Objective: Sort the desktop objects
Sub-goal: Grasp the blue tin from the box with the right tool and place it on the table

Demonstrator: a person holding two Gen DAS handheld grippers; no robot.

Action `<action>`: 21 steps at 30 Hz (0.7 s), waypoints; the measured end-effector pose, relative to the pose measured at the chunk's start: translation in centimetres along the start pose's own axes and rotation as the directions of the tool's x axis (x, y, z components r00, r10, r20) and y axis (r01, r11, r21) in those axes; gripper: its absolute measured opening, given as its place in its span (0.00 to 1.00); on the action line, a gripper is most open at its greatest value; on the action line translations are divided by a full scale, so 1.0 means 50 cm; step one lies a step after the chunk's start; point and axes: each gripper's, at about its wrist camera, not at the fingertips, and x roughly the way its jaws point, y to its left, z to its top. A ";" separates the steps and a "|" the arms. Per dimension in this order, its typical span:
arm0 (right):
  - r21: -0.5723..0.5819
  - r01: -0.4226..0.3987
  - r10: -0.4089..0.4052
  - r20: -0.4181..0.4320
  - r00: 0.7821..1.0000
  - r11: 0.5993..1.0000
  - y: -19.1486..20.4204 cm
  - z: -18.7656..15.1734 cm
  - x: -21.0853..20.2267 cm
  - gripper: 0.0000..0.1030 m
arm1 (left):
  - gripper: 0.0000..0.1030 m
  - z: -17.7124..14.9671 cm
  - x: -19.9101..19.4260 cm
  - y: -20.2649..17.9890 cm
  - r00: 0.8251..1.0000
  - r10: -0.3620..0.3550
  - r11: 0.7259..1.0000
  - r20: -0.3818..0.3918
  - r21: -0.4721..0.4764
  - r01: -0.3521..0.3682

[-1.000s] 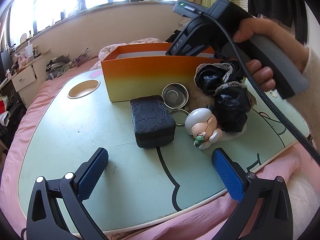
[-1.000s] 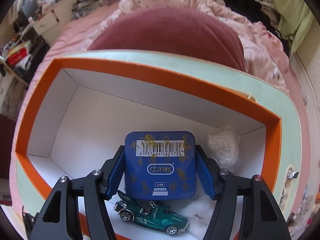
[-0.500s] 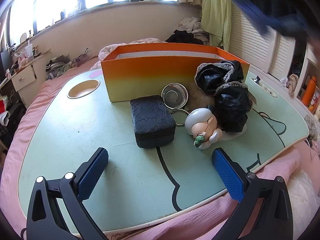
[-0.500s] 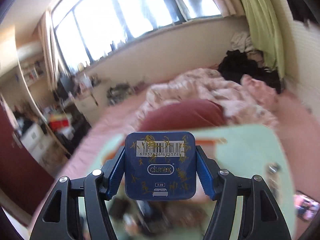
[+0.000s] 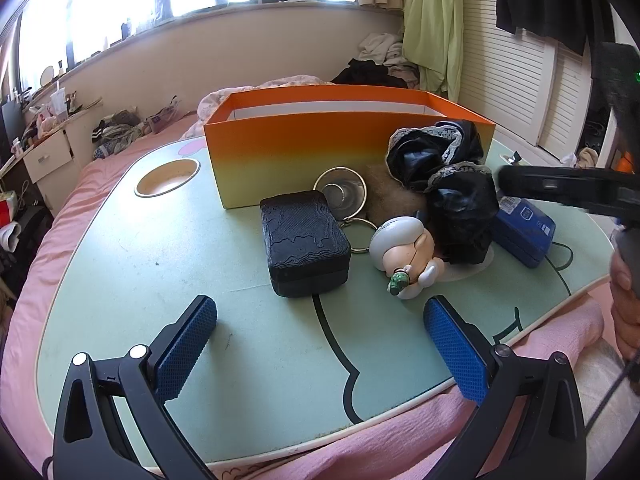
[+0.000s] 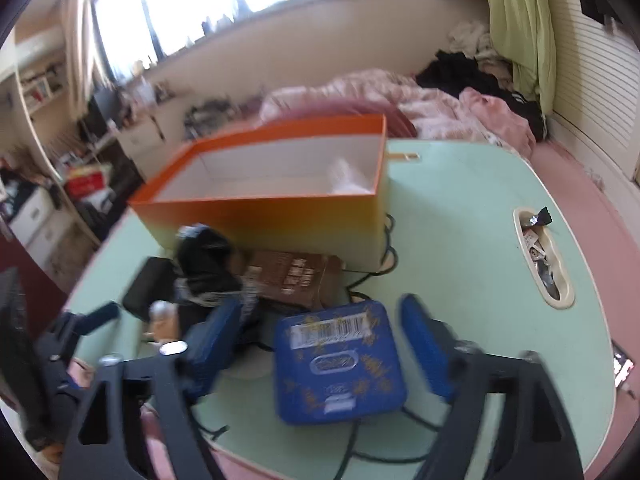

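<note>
Right gripper (image 6: pixel 320 344), jaws opening, straddles a stiff, slick flat blue tin (image 6: pixel 338 364) before the orange cardboard box (image 6: pixel 280 216); grip its side edges. Left gripper (image 5: pixel 320 344) wide, empty.

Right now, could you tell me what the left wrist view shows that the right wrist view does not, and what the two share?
Only the left wrist view shows the round cup recess, the metal strainer with its rings, and the open left claw above the table.

Only the right wrist view shows the brown box in front of the orange box, the slot tray with wrappers, and the right claw, its jaws opening, pads clear of the tin.

Both show the orange box, the blue tin, the black lace bundle and the green table.
</note>
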 end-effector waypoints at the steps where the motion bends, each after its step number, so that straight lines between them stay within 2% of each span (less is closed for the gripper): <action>1: -0.019 0.008 -0.007 0.007 1.000 1.000 0.000 -0.010 -0.010 0.90 | 1.00 0.001 0.000 -0.002 1.000 0.000 1.000 0.000 0.000 0.000; 6: -0.114 0.056 -0.059 -0.017 0.998 0.992 -0.005 -0.060 -0.021 0.90 | 1.00 0.001 0.001 -0.003 1.000 0.003 1.000 0.000 -0.001 -0.003; 10: -0.171 0.123 -0.131 -0.038 0.991 0.978 -0.004 -0.084 0.024 1.00 | 1.00 0.001 0.001 -0.003 1.000 0.005 1.000 -0.001 -0.001 -0.005; 12: -0.172 0.099 -0.108 -0.046 0.993 0.980 -0.006 -0.083 0.028 1.00 | 1.00 0.000 -0.001 -0.004 1.000 0.005 1.000 0.001 -0.001 -0.005; 21: -0.169 0.096 -0.105 -0.042 0.994 0.981 -0.009 -0.092 0.022 1.00 | 1.00 -0.003 0.000 -0.001 1.000 0.005 1.000 0.003 -0.003 -0.005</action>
